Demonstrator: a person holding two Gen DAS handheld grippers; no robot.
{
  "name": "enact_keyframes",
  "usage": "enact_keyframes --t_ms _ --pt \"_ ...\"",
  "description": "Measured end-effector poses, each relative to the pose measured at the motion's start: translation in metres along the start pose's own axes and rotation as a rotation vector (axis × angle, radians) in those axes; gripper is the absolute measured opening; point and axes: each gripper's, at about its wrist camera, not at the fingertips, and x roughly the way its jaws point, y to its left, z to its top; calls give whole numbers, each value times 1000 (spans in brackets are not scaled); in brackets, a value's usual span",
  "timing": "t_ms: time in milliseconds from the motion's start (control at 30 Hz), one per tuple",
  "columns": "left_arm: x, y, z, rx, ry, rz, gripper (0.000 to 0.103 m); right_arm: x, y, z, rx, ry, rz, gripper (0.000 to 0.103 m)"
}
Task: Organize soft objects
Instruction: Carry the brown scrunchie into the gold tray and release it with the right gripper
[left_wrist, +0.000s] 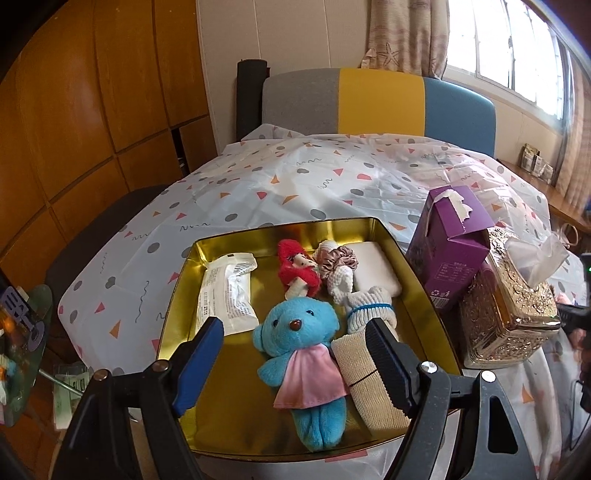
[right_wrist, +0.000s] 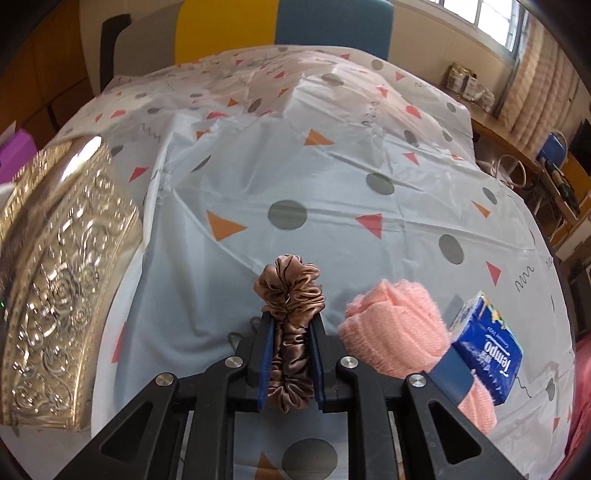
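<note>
In the left wrist view a gold tin tray holds a blue teddy bear in a pink dress, a red-haired doll, a pink scrunchie, a white knitted toy, a beige bandage roll, a white pad and a sealed white packet. My left gripper is open above the bear, touching nothing. In the right wrist view my right gripper is shut on a brown satin scrunchie, held above the tablecloth. A rolled pink towel lies to its right.
A purple tissue box and an ornate gold tissue box stand right of the tray. A blue Tempo tissue pack lies beside the pink towel. A patterned cloth covers the table; a striped chair stands behind.
</note>
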Motion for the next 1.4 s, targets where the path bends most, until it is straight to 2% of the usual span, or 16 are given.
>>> enact_keyframes --t_ms 233,500,700,867,967,1100,1200,1300,1400 --pt "2 4 -2 -2 2 -13 80 -10 -24 6 110 -23 -13 15" --pt "5 17 -3 -32 0 -14 80 -72 -20 25 143 -173 39 15" --pt "12 28 -8 -66 26 -8 80 -146 18 46 48 -334 103 15" --pt "14 41 -9 -99 23 -3 80 -200 83 57 -109 -422 234 15" --pt "13 51 -9 -117 15 13 80 -209 134 59 -206 -384 362 15" --pt "10 67 -10 -148 3 45 80 -202 214 50 -339 -301 516 15" --pt "9 81 -12 -175 1 72 80 -173 268 46 -412 -216 549 15" --pt "7 90 -16 -185 -3 102 80 -135 309 43 -415 -111 589 15" --pt "4 99 -17 -203 -8 102 80 -105 340 37 -436 -71 562 15"
